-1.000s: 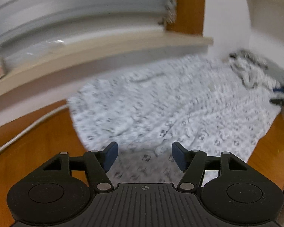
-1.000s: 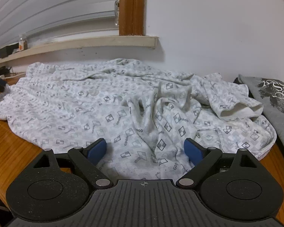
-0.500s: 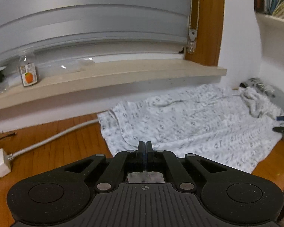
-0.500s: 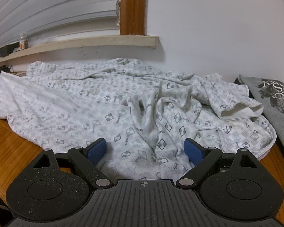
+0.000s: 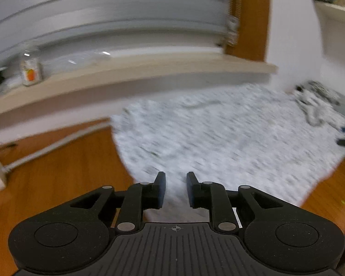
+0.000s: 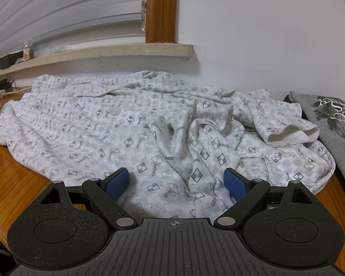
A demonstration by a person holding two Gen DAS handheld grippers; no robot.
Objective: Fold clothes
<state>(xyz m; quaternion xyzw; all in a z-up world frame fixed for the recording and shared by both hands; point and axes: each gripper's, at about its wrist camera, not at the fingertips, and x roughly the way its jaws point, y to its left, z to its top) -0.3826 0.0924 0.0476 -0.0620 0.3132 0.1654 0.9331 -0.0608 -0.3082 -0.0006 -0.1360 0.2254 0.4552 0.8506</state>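
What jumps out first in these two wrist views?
The white patterned shirt spread across the wooden table fills both views, rumpled toward its right end with a sleeve cuff open beside a grey printed garment. The right claw is wide open low over the near hem; the left claw, part open, straddles the shirt's left end in a motion-blurred view.

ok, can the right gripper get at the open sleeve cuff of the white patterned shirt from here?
Probably yes. The right gripper is open over the white patterned shirt; the sleeve cuff lies uncovered ahead and to its right.
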